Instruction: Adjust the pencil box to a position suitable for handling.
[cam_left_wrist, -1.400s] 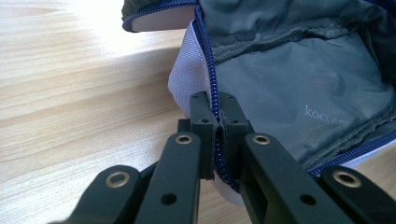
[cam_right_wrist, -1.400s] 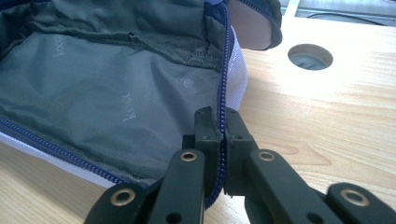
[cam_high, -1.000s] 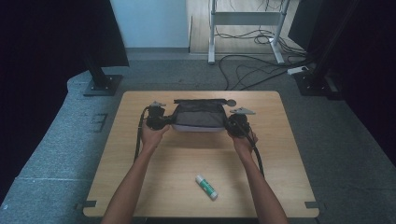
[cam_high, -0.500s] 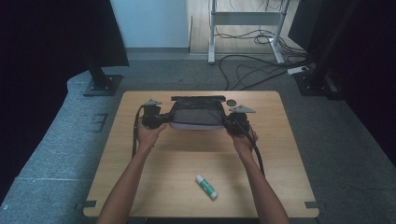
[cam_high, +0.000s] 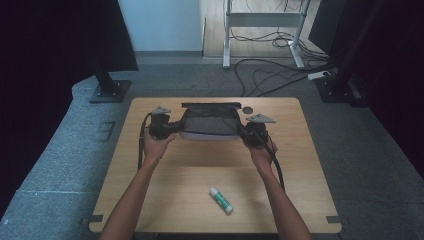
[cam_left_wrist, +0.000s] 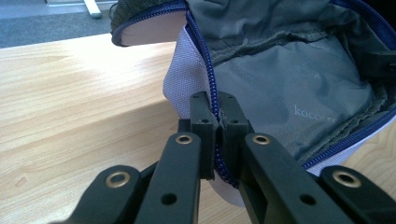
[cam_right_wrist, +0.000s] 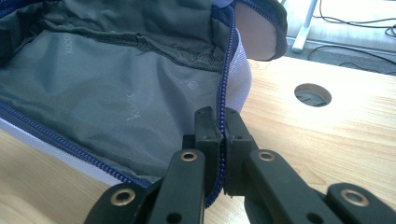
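An open zip pouch (cam_high: 208, 121), grey-lined with pale lilac walls and a dark blue zipper (cam_left_wrist: 208, 70), lies at the far middle of the wooden table (cam_high: 165, 185), just beside the round cable hole (cam_high: 247, 109) in the tabletop. The left gripper (cam_left_wrist: 215, 119) is clenched on the pouch's left end: in the left gripper view its black jaws meet with the zipper edge pinched between them, the lilac wall hanging below. The right gripper (cam_right_wrist: 218, 126) grasps the opposite end the same way, jaws pressed together on the blue zipper band, the cable hole on the far side of it. In the high view the two grippers flank the pouch, each touching an end, with the person's left hand (cam_high: 156, 146) and right hand (cam_high: 262, 154) behind them on the near side. The pouch's mouth gapes wide, showing the grey lining (cam_right_wrist: 107, 88) with faint printed lettering. A glue stick (cam_high: 221, 200), white with a green label, lies well apart from the pouch, near the table's front edge.
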